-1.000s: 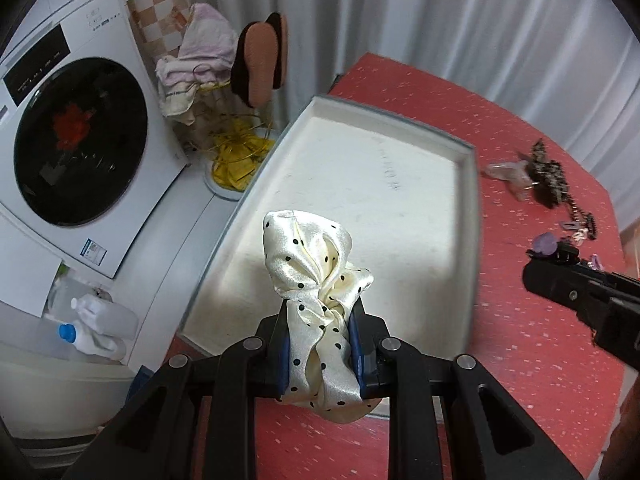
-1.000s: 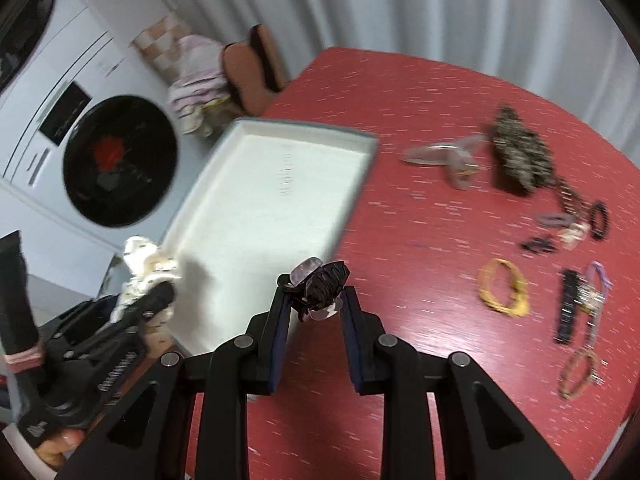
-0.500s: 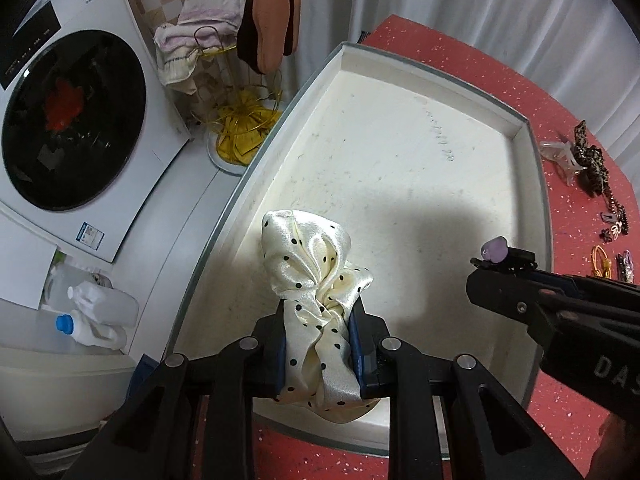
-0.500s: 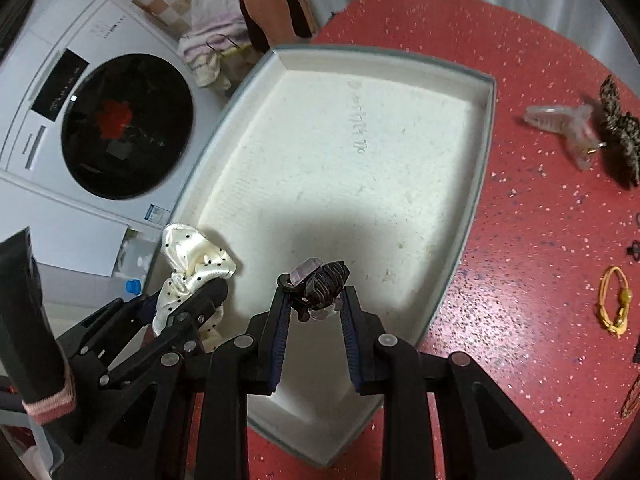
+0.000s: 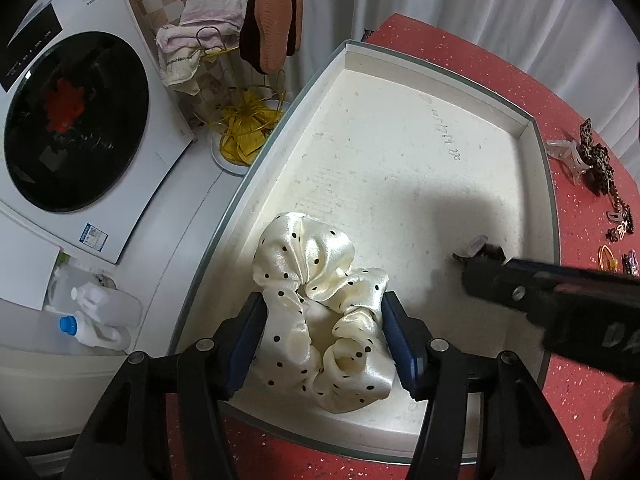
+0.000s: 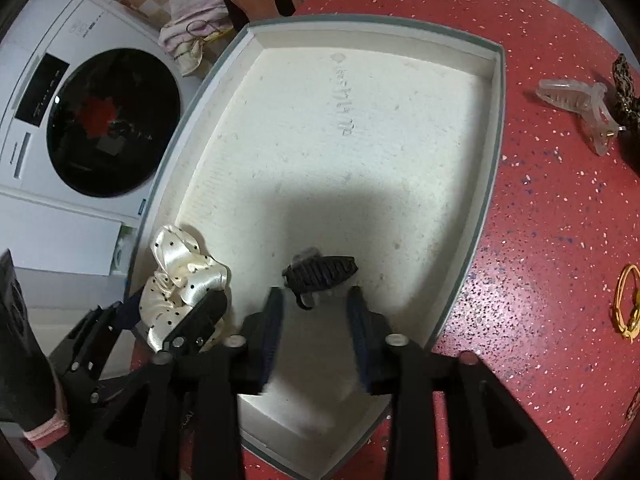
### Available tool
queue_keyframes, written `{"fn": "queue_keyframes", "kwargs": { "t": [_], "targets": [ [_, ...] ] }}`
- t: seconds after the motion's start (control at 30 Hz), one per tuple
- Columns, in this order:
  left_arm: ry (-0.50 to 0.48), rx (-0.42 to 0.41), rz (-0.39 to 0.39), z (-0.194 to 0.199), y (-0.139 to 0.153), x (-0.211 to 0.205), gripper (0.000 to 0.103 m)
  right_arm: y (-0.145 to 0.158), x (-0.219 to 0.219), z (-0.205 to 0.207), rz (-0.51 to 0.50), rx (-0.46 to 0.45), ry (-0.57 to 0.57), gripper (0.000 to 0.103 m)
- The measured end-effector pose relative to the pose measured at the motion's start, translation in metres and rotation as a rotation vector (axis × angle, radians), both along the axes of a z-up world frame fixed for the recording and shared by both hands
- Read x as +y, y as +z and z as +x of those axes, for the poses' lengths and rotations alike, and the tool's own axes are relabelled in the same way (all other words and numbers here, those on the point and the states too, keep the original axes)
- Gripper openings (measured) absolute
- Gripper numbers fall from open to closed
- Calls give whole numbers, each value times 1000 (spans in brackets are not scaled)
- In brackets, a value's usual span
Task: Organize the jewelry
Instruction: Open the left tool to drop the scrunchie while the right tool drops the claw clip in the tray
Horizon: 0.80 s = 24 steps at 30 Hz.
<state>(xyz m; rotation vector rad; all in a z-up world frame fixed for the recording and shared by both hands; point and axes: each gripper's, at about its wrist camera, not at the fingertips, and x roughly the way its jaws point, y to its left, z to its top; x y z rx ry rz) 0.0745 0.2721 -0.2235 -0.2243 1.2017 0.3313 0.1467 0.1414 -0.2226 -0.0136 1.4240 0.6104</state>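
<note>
A home laundry corner: washing machine [image 5: 76,120] (front-loading), detergent bottle [image 5: 96,316], hung towel [image 5: 200,36].

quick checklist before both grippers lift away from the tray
1. Left gripper letting go: ok, jaws are opening, scrunchie sits loosely between the pads.
2. Right gripper letting go: ok, jaws are opening, black clip lies just ahead of the fingers with gaps at both sides.
3. Scrunchie inside the tray: ok, it rests on the tray floor near the close left corner.
4. Clip resting on the tray floor: cannot tell, the frame is blurred there.
5. Fabric snagged on a pad: cannot tell.
6. More items left to sort: not ok, clear claw clip and yellow band lie on the red table.
</note>
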Motion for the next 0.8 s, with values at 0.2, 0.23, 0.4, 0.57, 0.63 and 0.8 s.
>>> {"fn": "queue_keyframes", "kwargs": {
  "t": [0.2, 0.23, 0.4, 0.57, 0.63, 0.8],
  "targets": [
    [-4, -2, 16, -2, 7, -5, 71, 25, -8, 3, 35, -37, -18, 58],
    [-1, -4, 24, -3, 9, -5, 95, 27, -9, 3, 38, -40, -20, 59],
    [11, -13, 56, -4, 17, -6, 103, 40, -23, -5, 48, -54, -32, 61],
    [13, -14, 65, -7, 27, -11, 103, 48, -39, -10, 53, -61, -64, 66],
    [2, -16, 68, -10, 32, -18, 103, 53, -50, -13, 58, -69, -79, 72],
    [-26, -7, 54, -18, 42, -38, 103, 62, -79, -22, 56, -76, -111, 79]
  ]
}}
